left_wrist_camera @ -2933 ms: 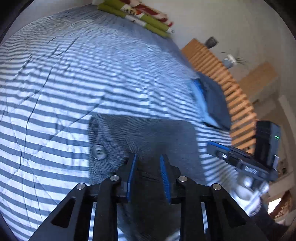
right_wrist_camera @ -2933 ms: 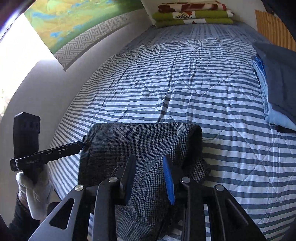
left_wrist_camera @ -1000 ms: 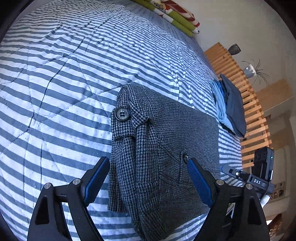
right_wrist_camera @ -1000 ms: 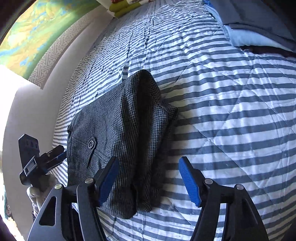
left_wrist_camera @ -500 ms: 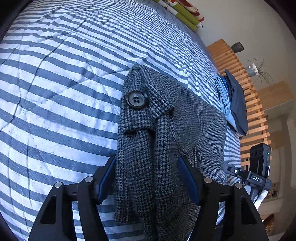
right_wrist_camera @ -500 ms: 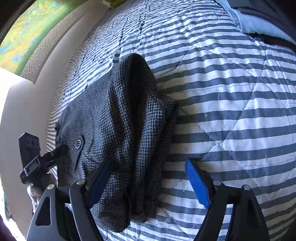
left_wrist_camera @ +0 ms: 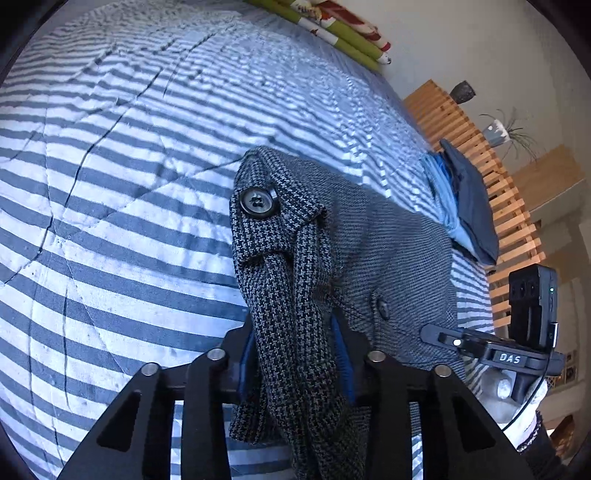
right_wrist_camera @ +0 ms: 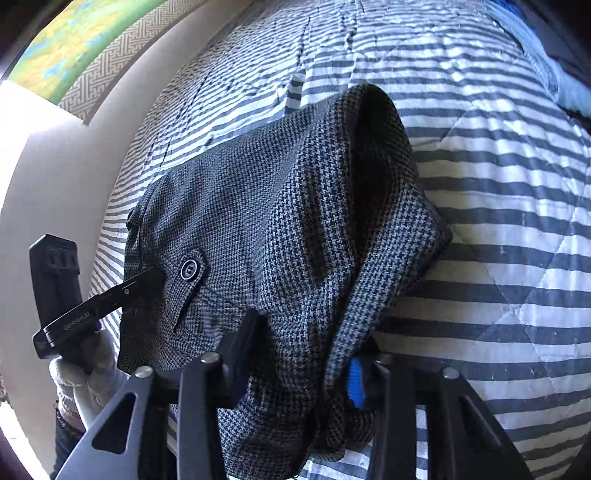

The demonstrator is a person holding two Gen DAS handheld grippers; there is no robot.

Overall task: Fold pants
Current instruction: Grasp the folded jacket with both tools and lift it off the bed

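Grey houndstooth pants (left_wrist_camera: 391,251) lie folded near the front edge of a blue-and-white striped quilt (left_wrist_camera: 129,184). My left gripper (left_wrist_camera: 295,358) is shut on the bunched waistband end, just below a large dark button (left_wrist_camera: 258,201). Across the pants, my right gripper (left_wrist_camera: 491,350) shows at the far right. In the right wrist view the pants (right_wrist_camera: 258,221) are gathered into a thick fold, and my right gripper (right_wrist_camera: 299,369) is shut on that fold. My left gripper (right_wrist_camera: 92,306) appears at the left edge of the pants, held by a gloved hand (right_wrist_camera: 85,373).
A stack of folded blue clothes (left_wrist_camera: 465,206) sits at the quilt's right side beside a wooden slatted frame (left_wrist_camera: 480,147). Rolled green and red blankets (left_wrist_camera: 332,26) lie at the far end. A pale wall (right_wrist_camera: 55,184) borders the bed's left side.
Both grippers were open and straddling the ends of the pants half a second ago. They have since shut on the fabric, which is now bunched up between the fingers.
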